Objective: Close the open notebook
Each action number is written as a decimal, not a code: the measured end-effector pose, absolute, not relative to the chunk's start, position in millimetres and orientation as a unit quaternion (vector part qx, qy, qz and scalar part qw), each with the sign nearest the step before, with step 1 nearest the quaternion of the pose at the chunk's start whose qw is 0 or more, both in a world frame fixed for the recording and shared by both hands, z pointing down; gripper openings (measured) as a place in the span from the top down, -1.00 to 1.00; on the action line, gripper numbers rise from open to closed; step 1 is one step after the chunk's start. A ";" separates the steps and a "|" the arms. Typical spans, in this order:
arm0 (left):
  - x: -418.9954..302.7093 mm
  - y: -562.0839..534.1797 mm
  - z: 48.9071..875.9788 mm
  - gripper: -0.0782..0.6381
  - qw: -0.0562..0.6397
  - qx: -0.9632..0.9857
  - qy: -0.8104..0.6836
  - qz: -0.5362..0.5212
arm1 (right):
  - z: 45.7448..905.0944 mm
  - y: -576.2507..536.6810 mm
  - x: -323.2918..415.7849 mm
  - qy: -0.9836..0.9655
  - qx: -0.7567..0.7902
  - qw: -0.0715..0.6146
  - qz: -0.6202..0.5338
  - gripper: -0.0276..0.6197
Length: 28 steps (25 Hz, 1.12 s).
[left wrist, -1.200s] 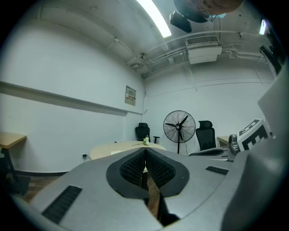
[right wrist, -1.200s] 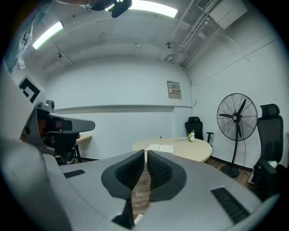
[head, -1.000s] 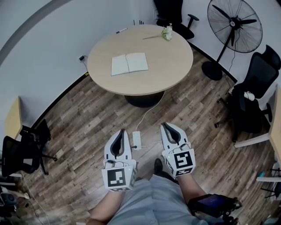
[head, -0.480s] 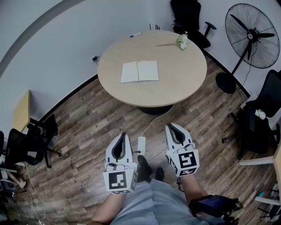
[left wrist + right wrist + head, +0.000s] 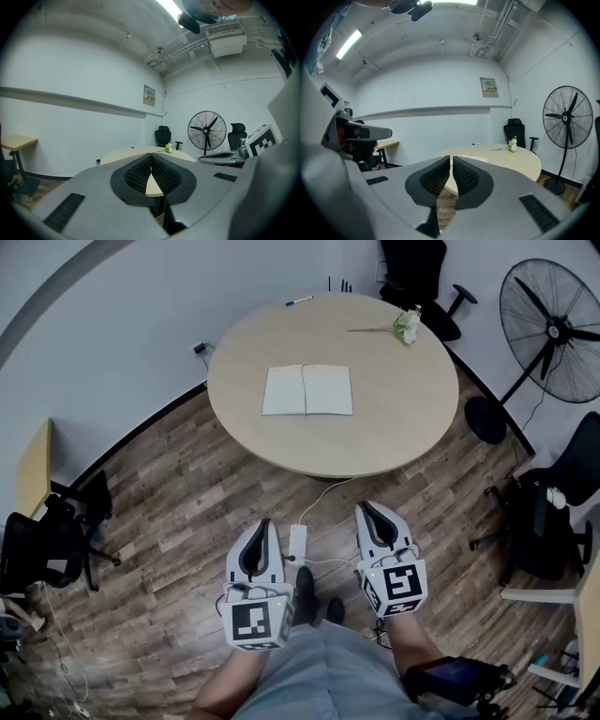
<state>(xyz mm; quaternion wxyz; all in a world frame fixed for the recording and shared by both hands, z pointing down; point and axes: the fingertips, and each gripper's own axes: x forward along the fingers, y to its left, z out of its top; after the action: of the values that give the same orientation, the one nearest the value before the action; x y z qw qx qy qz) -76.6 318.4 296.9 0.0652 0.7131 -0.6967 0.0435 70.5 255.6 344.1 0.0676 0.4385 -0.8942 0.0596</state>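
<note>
Judging from how things lie, nothing of the task is done yet: the notebook lies open on the far round table, well apart from the left claw and the right claw, both closed together and empty.

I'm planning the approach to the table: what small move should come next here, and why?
Probably a step closer to the table. The notebook lies open and flat near its middle, while the left tool and right tool are shut, empty and over the floor, short of the table's edge.
</note>
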 end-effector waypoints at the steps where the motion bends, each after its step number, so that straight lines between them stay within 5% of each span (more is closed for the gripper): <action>1: -81.8 309.4 298.6 0.73 0.065 0.716 -0.694 0.043 | 346.3 248.2 63.9 -0.894 0.438 0.070 0.062 0.76; 28: -155.8 171.7 287.2 0.73 0.051 0.766 -0.641 0.005 | 318.5 134.4 -8.3 -0.866 0.494 0.070 0.026 0.76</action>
<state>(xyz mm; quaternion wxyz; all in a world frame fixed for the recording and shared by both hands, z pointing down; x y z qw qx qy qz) -155.8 171.7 287.2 0.0510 0.7662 -0.6406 0.0052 -8.3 134.4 318.5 0.0701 0.4941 -0.8662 0.0256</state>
